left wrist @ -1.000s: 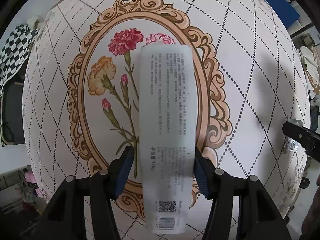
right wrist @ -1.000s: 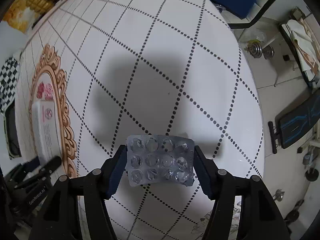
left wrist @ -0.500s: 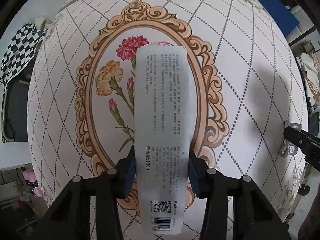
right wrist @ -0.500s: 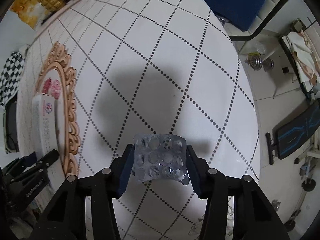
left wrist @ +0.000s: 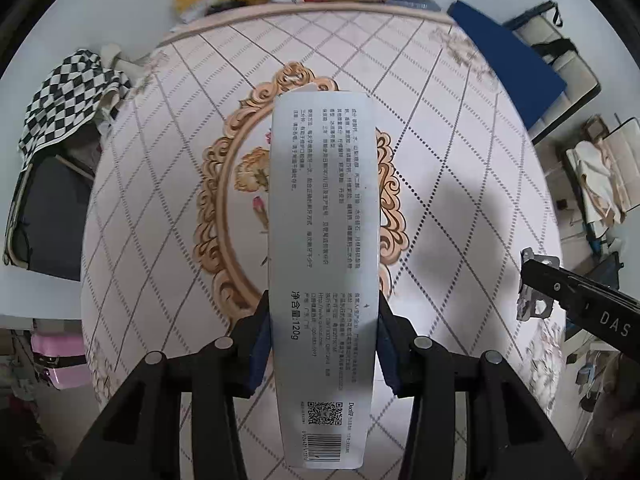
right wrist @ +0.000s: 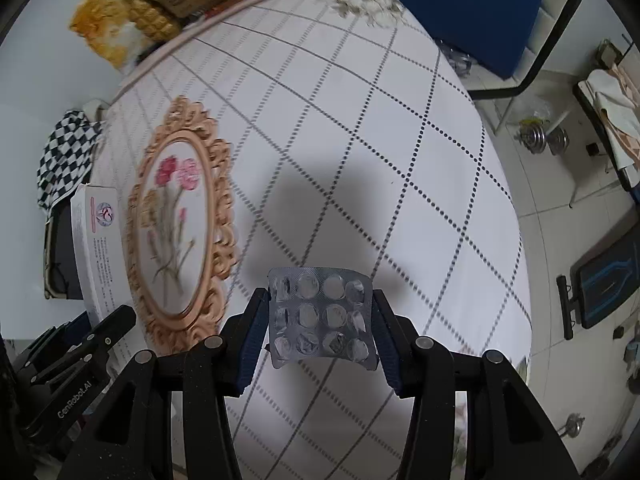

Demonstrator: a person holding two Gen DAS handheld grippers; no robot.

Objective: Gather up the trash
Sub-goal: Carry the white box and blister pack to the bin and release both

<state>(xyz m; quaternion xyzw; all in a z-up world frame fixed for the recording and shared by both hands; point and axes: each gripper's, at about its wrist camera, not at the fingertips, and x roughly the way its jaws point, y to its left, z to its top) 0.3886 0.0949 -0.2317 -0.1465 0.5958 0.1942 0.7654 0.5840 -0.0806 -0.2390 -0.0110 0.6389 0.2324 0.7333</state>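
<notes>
My left gripper [left wrist: 323, 340] is shut on a long white toothpaste box [left wrist: 323, 240] with black print and a barcode, held above the table. The box also shows in the right wrist view [right wrist: 94, 248], at the far left. My right gripper [right wrist: 320, 328] is shut on an empty silver blister pack [right wrist: 320, 318], lifted above the tablecloth. The right gripper with the pack's edge shows at the right in the left wrist view [left wrist: 536, 296].
The round table [right wrist: 360, 140] has a white cloth with a dotted diamond grid and a flower medallion [right wrist: 180, 236]. A checkered cloth [left wrist: 68, 100] lies on a chair at left. Snack bags and a carton [right wrist: 152, 8] stand at the far edge. A blue-seated chair [right wrist: 460, 4] is at right.
Both grippers have closed on their items and risen well above the table; the table looks smaller and more of the room shows. The box and the blister pack came up with them.
</notes>
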